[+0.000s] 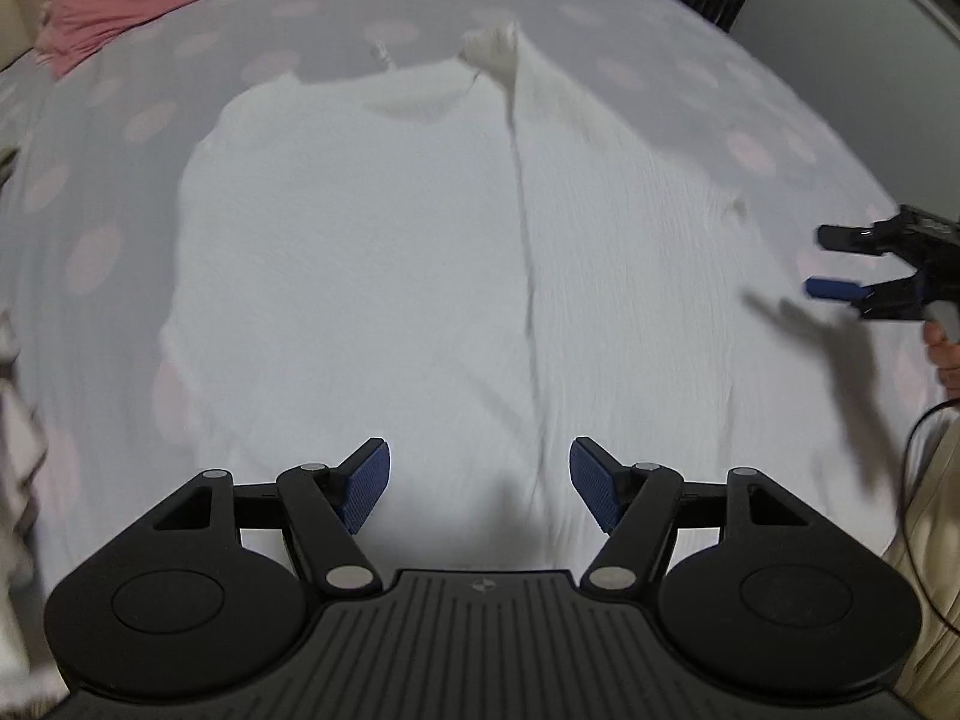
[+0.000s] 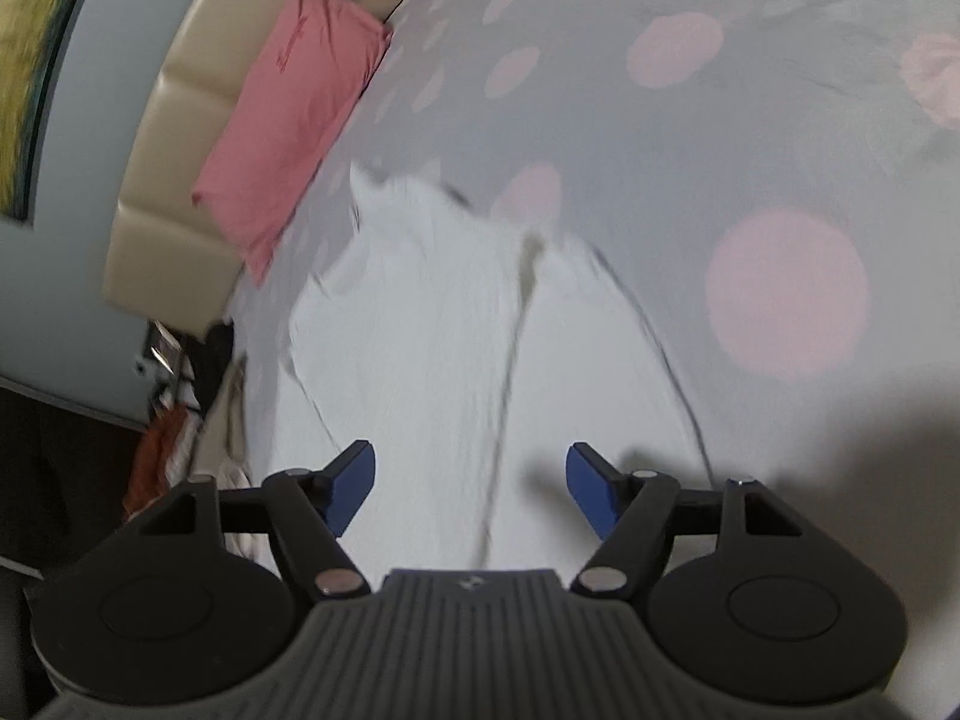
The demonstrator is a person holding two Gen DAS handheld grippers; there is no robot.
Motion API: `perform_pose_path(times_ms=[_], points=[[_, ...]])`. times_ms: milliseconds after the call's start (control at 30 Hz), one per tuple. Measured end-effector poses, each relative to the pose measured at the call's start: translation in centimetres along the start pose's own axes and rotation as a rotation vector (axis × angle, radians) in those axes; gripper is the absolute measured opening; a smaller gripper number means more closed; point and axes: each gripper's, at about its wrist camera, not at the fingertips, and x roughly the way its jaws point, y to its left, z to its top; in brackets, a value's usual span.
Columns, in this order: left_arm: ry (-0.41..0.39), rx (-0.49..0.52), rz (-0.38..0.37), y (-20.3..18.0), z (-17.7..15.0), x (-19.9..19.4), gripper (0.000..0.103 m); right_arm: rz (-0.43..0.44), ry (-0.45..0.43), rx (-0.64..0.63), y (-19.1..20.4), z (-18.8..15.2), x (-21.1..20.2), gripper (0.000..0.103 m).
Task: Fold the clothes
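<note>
left tool (image 1: 480,489) open | right tool (image 2: 471,495) open | white garment (image 1: 372,252) flat

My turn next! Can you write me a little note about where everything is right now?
Left gripper: open, nothing in it, above the near part of the white garment.
Right gripper: open, nothing in it, also over the garment.
The garment lies spread on the spotted bedspread. One side panel looks folded in, with an edge running down the middle.
A pink pillow sits by the headboard, apart from the garment.
Done: it looks like the first fold.
Left: probably the remaining folds.
</note>
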Motion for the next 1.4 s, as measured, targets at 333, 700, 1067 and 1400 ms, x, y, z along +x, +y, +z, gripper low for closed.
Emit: perform_pose_path(times_ms=[333,700,1067,1400], points=[[-0.168,-0.197,-0.083,1.4,9.1,7.0,0.065,0.014,-0.009,0.13,-0.8,6.8,5.0,0.073],[-0.193,-0.266,-0.101,2.8,17.1,15.2,0.065,0.091,0.041,0.183,-3.0,9.4,9.5,0.073],[-0.129,-0.103,-0.179,-0.3,20.9,17.9,0.064,0.241,0.051,0.289,-5.0,10.2,10.3,0.073],[-0.095,-0.103,-0.239,-1.8,22.2,18.6,0.057,0.236,0.072,0.233,-4.2,9.5,10.7,0.066]])
